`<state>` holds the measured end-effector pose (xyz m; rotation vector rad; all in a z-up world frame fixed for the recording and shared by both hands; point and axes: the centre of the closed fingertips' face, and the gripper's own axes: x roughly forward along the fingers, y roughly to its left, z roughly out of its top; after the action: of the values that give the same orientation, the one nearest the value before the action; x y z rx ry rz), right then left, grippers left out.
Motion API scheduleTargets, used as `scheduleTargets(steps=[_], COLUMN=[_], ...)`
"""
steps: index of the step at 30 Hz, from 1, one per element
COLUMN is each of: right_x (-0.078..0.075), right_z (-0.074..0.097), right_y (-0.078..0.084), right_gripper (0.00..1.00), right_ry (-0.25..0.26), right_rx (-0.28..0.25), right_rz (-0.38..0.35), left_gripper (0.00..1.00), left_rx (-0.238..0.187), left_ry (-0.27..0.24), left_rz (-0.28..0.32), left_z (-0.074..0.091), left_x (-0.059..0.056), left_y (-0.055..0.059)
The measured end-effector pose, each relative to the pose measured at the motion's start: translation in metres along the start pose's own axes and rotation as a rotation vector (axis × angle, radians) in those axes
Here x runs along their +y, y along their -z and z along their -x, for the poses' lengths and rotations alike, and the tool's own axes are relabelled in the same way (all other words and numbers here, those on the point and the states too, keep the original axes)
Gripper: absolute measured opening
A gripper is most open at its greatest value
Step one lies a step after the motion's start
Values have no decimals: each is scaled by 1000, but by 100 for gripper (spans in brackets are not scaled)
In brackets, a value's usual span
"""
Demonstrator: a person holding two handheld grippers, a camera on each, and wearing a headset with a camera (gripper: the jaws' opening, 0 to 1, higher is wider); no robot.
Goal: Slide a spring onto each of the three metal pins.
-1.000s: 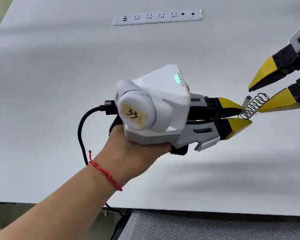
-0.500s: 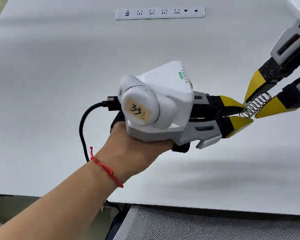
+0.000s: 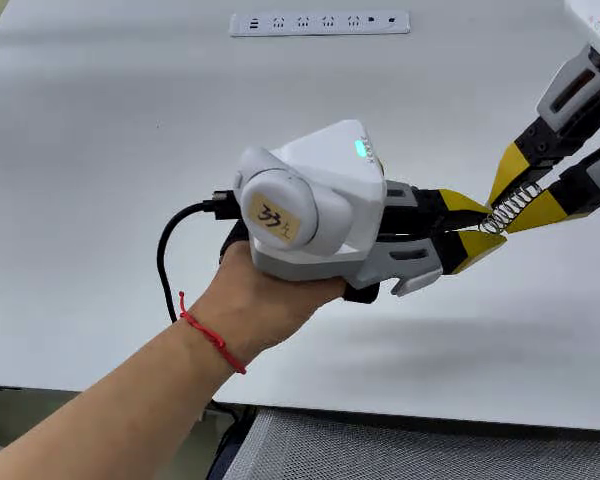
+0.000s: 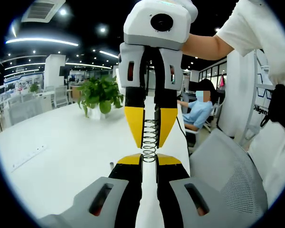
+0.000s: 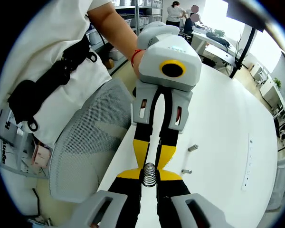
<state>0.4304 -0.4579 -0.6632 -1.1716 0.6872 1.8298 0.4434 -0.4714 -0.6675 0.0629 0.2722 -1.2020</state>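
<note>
Pinching one spring, right gripper faces left gripper, nearly shut on its other end; two metal pins lie beyond.

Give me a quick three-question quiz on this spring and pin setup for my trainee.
1. True or false: the spring lies loose on the table.
2. Multiple choice: how many pins sit on the table in the right gripper view? A. one B. two C. four
3. Short answer: which tongs pinch the spring from both sides?
Key: 1. False; it is held in the air between the two pairs of tongs. 2. B. 3. The right tongs; the left tongs meet its other end.
</note>
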Motion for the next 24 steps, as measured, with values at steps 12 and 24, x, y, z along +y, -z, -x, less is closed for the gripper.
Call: scheduleTargets(steps=[12, 24], right_x=[-2, -10], right_z=[-3, 1], right_y=[-2, -4], right_gripper=[7, 7], right_ry=[9, 30], right_rx=[2, -21], right_rz=[-15, -55], left_gripper=[7, 21], left_rx=[-5, 12], left_ry=[-8, -34], left_rz=[-17, -26], left_z=[4, 12], left_x=[1, 5], left_y=[3, 14])
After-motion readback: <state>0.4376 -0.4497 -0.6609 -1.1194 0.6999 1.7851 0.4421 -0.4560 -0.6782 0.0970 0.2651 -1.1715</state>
